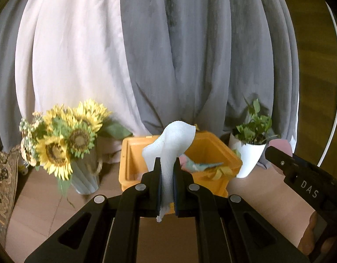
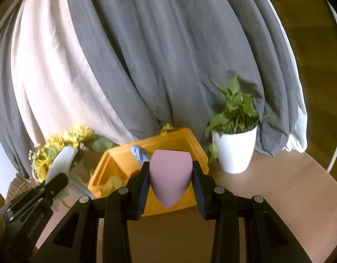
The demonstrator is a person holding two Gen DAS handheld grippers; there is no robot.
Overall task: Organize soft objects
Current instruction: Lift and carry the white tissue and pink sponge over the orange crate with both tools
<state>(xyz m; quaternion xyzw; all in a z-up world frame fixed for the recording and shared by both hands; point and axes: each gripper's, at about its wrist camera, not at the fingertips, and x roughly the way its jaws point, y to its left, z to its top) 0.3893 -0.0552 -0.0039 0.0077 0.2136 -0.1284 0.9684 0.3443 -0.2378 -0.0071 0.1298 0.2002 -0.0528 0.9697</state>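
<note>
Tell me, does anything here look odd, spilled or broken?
Nothing stands out. The yellow bin, sunflower vase and potted plant stand upright on the table; nothing looks spilled.

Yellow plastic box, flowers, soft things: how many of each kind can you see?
Soft things held in a gripper: 2, white gauze cloth, pink teardrop sponge
Yellow plastic box: 1
Sunflower bouquet in a vase: 1
Green plant in a white pot: 1
Total: 5

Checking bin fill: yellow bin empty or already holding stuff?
Not empty. The yellow bin already holds a pastel soft item and something yellow; much of the floor is hidden.
</note>
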